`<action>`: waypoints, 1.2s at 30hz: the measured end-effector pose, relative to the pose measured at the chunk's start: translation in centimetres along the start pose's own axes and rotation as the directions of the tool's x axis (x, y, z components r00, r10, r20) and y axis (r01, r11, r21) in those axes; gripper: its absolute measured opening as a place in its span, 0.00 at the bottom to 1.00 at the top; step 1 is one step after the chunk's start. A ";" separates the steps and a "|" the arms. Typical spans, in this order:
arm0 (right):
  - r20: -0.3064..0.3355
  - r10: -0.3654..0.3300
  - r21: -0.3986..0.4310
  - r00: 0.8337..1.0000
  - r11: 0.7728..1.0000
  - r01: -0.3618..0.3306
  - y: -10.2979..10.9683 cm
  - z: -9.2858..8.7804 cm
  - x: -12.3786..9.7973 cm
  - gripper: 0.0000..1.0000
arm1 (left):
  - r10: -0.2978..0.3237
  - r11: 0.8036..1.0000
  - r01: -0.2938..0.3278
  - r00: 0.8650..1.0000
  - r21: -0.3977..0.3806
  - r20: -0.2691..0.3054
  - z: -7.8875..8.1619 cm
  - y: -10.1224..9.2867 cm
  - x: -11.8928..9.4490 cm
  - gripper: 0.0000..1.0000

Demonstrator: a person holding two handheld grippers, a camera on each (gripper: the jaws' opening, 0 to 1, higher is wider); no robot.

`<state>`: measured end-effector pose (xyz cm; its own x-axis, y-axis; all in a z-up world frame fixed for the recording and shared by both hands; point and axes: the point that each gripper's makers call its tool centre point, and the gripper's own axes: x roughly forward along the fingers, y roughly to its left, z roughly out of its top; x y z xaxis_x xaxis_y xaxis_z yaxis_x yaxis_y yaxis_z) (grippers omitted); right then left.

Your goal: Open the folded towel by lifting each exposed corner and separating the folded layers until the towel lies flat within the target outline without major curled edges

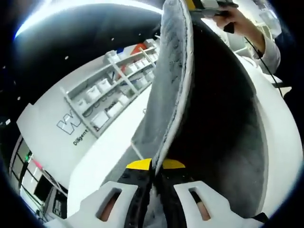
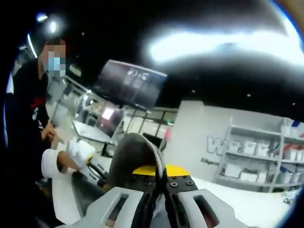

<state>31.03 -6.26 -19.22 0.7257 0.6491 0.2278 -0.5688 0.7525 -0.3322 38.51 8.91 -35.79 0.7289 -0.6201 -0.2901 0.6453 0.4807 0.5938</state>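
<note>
in the left gripper view the left gripper [image 1: 156, 166] rises from the bottom with its yellow-tipped jaws pressed together on an edge of the towel [image 1: 223, 118], a grey cloth held up in the air. from the pinch the towel climbs as a tall curved sheet, its pale hemmed edge running up to the top of the view, where the right gripper [image 1: 209, 5] grips its far corner, a person's hand [image 1: 237, 21] in a white sleeve just behind it. beside the towel, away from the hand, a white table [image 1: 114, 152] stretches off, and beyond that a white shelf rack [image 1: 114, 85] holds rows of white boxes against a wall with lettering. in the right gripper view the right gripper [image 2: 159, 173] also has its jaws closed on the towel [image 2: 135, 154], a grey fold that humps up just above the yellow tips. beside the towel a person in dark clothes [image 2: 23, 118] stands with a gloved hand [image 2: 78, 152] at a cluttered bench, a dark screen [image 2: 128, 85] hangs above the towel, and another white shelf rack [image 2: 261, 156] stands beyond it.
</note>
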 end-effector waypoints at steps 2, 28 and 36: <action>-0.008 -0.007 0.004 1.000 1.000 0.007 -0.4 -0.1 -0.2 0.00 | 0.004 1.000 -0.004 1.000 0.000 0.011 0.2 0.2 0.0 0.03; -0.022 -0.103 0.042 0.994 0.994 0.103 -5.7 1.3 -4.6 0.00 | 0.067 0.996 -0.077 0.976 0.042 0.209 10.9 8.2 2.5 0.02; -0.029 -0.123 0.037 0.992 0.992 0.124 -6.3 1.6 -5.4 0.00 | 0.094 0.991 -0.113 0.964 0.065 0.250 14.3 11.3 4.5 0.02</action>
<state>30.09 -14.27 -16.91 0.8008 0.5485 0.2406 -0.4887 0.8306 -0.2670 45.85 2.71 -19.62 0.7056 -0.7077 -0.0359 0.5421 0.5065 0.6705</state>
